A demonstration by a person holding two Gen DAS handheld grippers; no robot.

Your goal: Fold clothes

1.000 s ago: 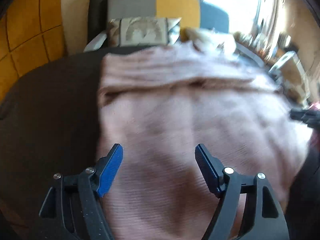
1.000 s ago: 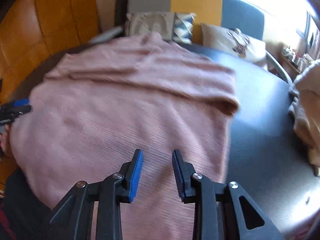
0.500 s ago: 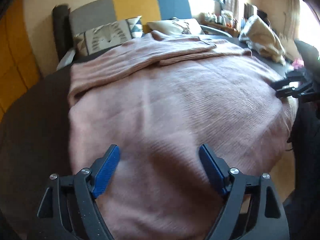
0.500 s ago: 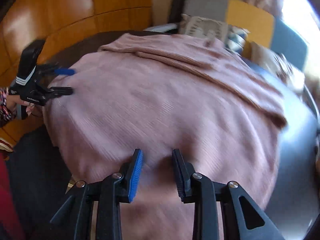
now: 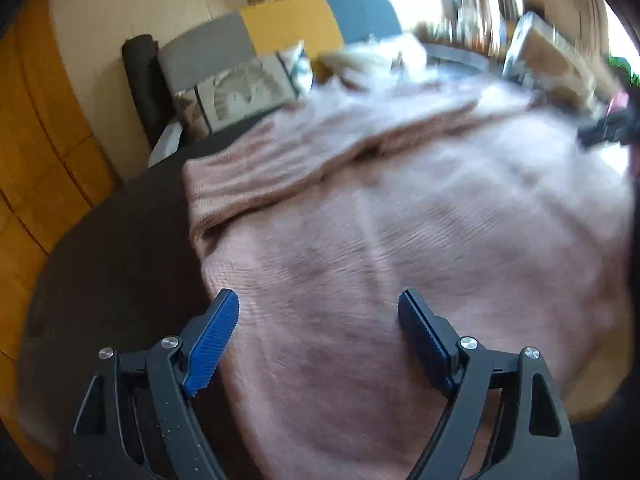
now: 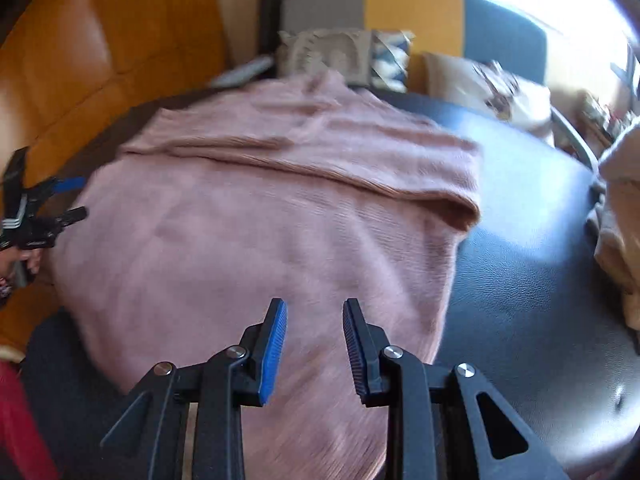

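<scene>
A pink knit sweater [image 5: 400, 220] lies spread on the dark round table [image 5: 120, 260], with one sleeve folded across its far part. My left gripper [image 5: 318, 304] hovers over the sweater's near left edge, wide open, with nothing between its pads. In the right wrist view the same sweater [image 6: 260, 220] fills the middle. There my right gripper [image 6: 315, 308] hangs above the near hem with a narrow gap between the pads; no cloth is pinched. The left gripper [image 6: 40, 208] shows at that view's left edge, and the right gripper [image 5: 608, 128] at the far right of the left view.
A sofa with grey, yellow and blue panels [image 6: 412, 8] and patterned cushions [image 6: 332, 56] stands behind the table. A heap of cream cloth [image 6: 620, 220] lies at the table's right side. Bare dark tabletop [image 6: 520, 280] runs right of the sweater. The orange wooden floor [image 5: 40, 160] lies to the left.
The left gripper's jaws have widened a little, and its view has rolled. The right view swung left, then back. The sweater lies as before.
</scene>
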